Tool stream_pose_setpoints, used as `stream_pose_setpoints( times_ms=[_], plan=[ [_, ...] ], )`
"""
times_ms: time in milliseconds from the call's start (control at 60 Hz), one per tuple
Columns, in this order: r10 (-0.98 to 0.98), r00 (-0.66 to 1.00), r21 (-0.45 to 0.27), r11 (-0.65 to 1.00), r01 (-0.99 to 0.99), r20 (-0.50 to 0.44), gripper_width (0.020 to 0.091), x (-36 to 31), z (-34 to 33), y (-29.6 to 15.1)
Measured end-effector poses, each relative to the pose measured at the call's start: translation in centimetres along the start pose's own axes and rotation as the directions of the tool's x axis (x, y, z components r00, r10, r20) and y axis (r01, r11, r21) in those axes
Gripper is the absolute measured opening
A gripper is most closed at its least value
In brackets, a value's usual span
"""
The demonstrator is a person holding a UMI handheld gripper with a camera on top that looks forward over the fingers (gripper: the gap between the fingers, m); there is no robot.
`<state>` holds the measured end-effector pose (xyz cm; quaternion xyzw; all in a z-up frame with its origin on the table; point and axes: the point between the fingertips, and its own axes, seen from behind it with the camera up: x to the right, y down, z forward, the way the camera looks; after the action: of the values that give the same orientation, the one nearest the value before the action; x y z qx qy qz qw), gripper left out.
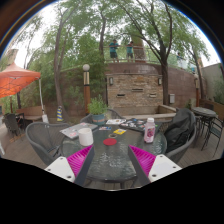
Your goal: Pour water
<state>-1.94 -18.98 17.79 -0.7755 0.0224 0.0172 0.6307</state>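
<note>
bottle (149, 130) — upright, long axis vertical, pink cap on top, beyond the right finger on the glass surface (112, 160) | white cup (85, 136) upright beyond the left finger, contents not visible | tool (111, 160) — fingers wide apart, holding nothing, level above the surface's near edge

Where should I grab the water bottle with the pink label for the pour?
Take the bottle around its mid body, at the label, coming in level from the near side. It stands upright on the glass table, ahead and right of the open gripper, so a side grip suits its round shape.
</note>
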Motion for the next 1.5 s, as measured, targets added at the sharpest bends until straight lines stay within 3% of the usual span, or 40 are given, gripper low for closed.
stream_pose_setpoints(
  times_ms=[233,383,533,767,817,883,1050,1133,1250,1367,1500],
  plan=[
    [-0.058,0.981,0.000,0.998,0.059,-0.185,0.0815,12.0,5.3,0.4],
    [0.005,0.977,0.079,0.997,0.012,-0.214,0.0811,18.7,12.6,-0.7],
    [0.005,0.979,0.109,0.994,0.017,-0.205,0.0828,22.0,19.9,-1.3],
    [-0.029,0.971,0.087,0.995,0.050,-0.237,0.0825,24.3,28.9,-0.8],
    [-0.049,0.970,0.071,0.995,0.067,-0.240,0.0780,24.4,30.5,-0.4],
    [-0.080,0.961,0.065,0.993,0.101,-0.266,0.0582,25.2,32.3,-0.3],
    [-0.049,0.957,0.139,0.986,0.092,-0.286,0.0535,25.6,33.8,-0.6],
    [-0.035,0.954,0.141,0.987,0.081,-0.298,0.0491,25.2,34.0,-0.2],
    [-0.086,0.943,0.088,0.989,0.120,-0.321,0.0451,24.5,33.6,-0.1],
    [-0.349,0.888,0.045,0.925,0.378,-0.298,0.0451,20.1,32.1,-3.6],
    [-0.741,0.604,0.051,0.618,0.784,-0.294,0.0450,10.5,31.0,-8.4]
  ],
)
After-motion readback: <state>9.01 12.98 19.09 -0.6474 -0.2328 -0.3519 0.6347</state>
